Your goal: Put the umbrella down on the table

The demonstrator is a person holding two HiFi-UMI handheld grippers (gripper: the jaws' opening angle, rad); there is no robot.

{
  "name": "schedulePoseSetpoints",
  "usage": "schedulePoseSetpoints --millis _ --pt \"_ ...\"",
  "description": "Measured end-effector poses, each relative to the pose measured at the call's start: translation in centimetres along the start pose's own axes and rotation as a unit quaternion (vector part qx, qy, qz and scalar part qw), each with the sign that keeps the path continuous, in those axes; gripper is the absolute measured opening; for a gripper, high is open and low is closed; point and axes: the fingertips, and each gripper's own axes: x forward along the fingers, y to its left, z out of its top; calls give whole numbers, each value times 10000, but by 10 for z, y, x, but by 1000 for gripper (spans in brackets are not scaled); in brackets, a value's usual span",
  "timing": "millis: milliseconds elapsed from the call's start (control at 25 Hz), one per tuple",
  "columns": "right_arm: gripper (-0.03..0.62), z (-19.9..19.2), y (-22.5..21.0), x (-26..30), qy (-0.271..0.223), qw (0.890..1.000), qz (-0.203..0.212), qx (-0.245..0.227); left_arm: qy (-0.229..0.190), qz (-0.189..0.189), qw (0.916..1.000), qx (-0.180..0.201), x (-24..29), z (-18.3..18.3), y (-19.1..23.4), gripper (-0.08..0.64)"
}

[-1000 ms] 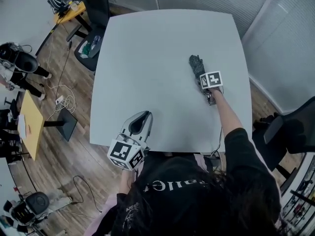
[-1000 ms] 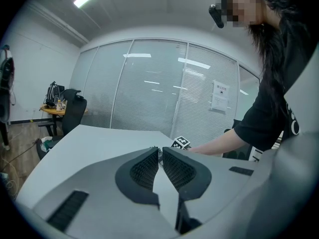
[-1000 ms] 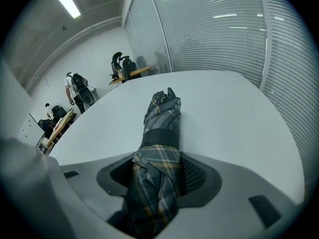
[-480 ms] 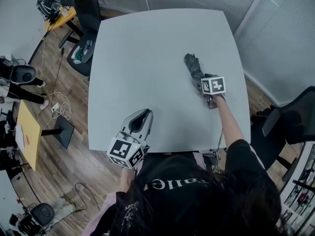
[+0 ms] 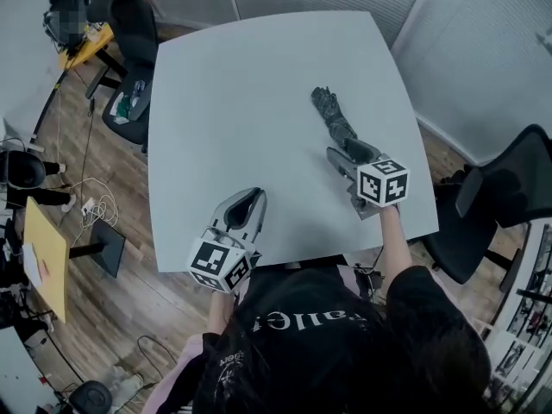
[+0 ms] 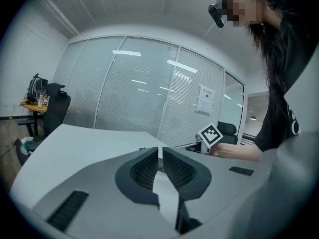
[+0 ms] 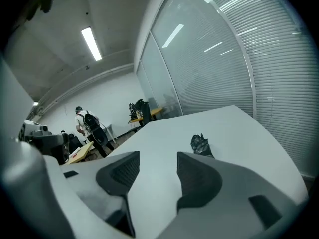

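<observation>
The dark folded umbrella (image 5: 330, 113) lies flat on the pale grey table (image 5: 241, 84), right of centre; in the right gripper view the umbrella (image 7: 200, 144) lies just past my right jaw. My right gripper (image 5: 343, 152) hovers above the umbrella's near end, clear of it. Its jaws are closing, but they still stand apart with nothing between them (image 7: 158, 158). My left gripper (image 5: 248, 201) rests near the table's front edge, its jaws shut and empty (image 6: 160, 151). The right gripper's marker cube (image 6: 210, 136) shows in the left gripper view.
A black office chair (image 5: 129, 24) stands off the table's far left corner and another (image 5: 509, 197) at the right. A yellow desk (image 5: 43, 248) and floor cables (image 5: 95, 205) lie to the left. Blinds cover the glass walls behind. A person with a backpack (image 7: 84, 121) stands far off.
My right gripper has lifted off the umbrella's near end and drawn back toward me. The umbrella stays lying on the table. The left gripper has kept its place.
</observation>
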Motion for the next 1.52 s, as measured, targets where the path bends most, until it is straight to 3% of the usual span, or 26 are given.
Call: schedulePoseSetpoints --millis 280,840,1160,1520 --pt "187 -7 72 -38 -522 9986 44 94 -12 -213 9998 57 -25 -5 6 32" --pt "72 -46 182 -66 -904 9953 -15 332 -8 -762 9969 177 -82 -21 2 32" --pt "32 -59 226 -74 -1042 9940 -5 330 -55 -934 9955 166 -117 -30 -1 32" --pt "29 -71 249 -73 -963 9949 52 294 -116 -948 9953 144 -136 -35 4 32"
